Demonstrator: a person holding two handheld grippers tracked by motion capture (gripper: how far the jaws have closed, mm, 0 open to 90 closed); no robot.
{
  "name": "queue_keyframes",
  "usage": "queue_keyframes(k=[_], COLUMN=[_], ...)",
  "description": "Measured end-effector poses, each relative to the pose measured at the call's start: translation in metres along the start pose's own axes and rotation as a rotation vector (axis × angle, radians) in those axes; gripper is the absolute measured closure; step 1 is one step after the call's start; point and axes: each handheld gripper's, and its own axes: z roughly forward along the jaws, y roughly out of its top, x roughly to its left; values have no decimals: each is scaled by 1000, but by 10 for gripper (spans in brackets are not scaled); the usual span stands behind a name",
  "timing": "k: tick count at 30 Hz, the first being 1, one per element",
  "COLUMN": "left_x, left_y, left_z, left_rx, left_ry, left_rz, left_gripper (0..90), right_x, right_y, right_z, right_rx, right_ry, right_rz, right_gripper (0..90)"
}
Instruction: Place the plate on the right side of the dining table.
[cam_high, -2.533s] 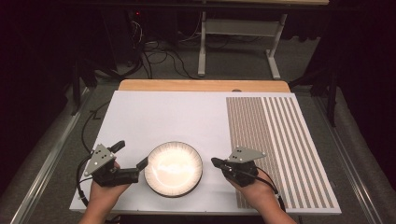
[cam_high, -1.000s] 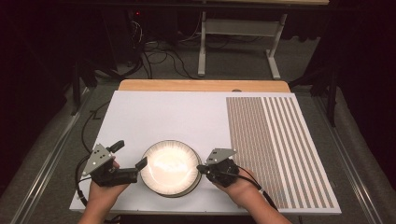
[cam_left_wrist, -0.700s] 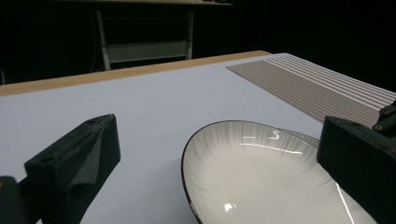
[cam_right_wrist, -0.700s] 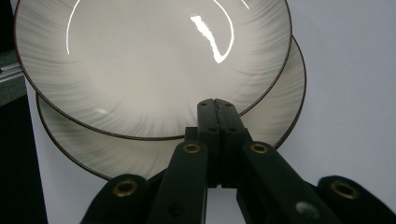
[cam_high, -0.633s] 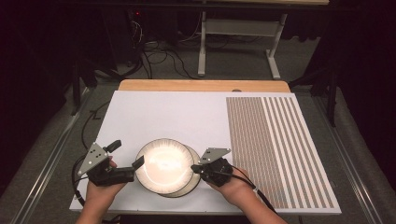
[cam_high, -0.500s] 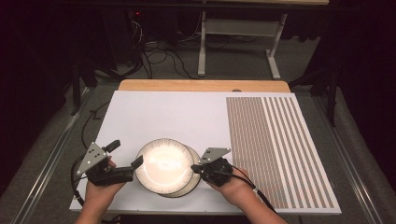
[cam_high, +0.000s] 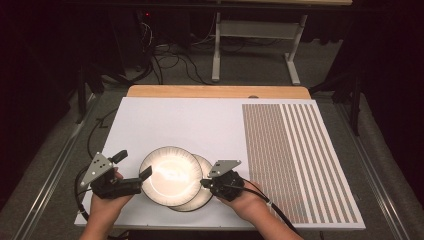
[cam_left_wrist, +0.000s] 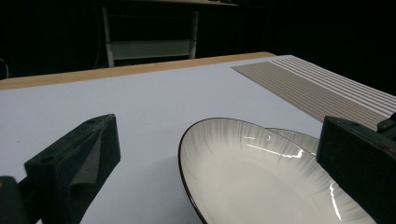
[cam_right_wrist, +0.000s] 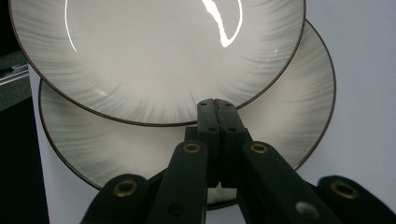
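- Between the spread black jaws of the left gripper (cam_left_wrist: 224, 186) sits the near rim of a glossy white round plate with a thin dark edge line (cam_left_wrist: 261, 186); one jaw stands off at each side of the left gripper view, and whether either touches the plate cannot be told.
- At the right gripper (cam_right_wrist: 217, 109) the two jaws are pressed flat together, tips side by side, with nothing visible between them; they lie over the rim of a second, matching white plate (cam_right_wrist: 299, 107) underneath, at the edge of the upper one.
- From above, the left gripper (cam_high: 145, 173) meets the upper plate (cam_high: 170, 175) at its left edge, and the right gripper (cam_high: 202, 183) sits at the right side of the lower plate (cam_high: 207, 167).
- Two plates in all: the upper one overlaps the lower, shifted toward the person's left, so the lower shows as a crescent on the right and near side.
- Two hands, one per gripper: the left hand (cam_high: 102, 207) and the right hand (cam_high: 250, 202) come in from the bottom edge.
- Both plates lie near the front edge of a white rectangular tabletop (cam_high: 180, 120).
- One panel of fine brown-and-white stripes (cam_high: 295, 155) covers the tabletop's right part, well apart from the plates.
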Motion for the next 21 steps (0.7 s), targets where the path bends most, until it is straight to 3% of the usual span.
queue_keyframes(k=[11, 13, 15, 16, 17, 18, 19, 21], left_x=[7, 9, 9, 11, 11, 12, 12, 12], left_y=[-2, -3, -3, -5, -5, -7, -7, -10], left_z=[1, 4, 5, 7, 7, 10, 10, 15], left_rx=[46, 87, 93, 134, 134, 171, 171, 221], left_ry=[12, 11, 11, 1, 1, -7, -7, -24], left_rz=[-31, -47, -51, -68, -68, -76, -76, -91], left_gripper=[6, 5, 5, 6, 6, 6, 6, 6], right_x=[4, 5, 6, 7, 7, 6, 6, 7], right_y=[6, 8, 9, 10, 10, 10, 10, 10], right_z=[9, 13, 14, 15, 15, 15, 15, 15], right_rx=[7, 8, 8, 10, 10, 14, 14, 12], right_ry=[6, 12, 12, 9, 9, 14, 14, 12], right_rz=[-9, -13, -15, -19, -19, -19, -19, -20], right_gripper=[900, 900, 900, 900, 900, 900, 900, 900])
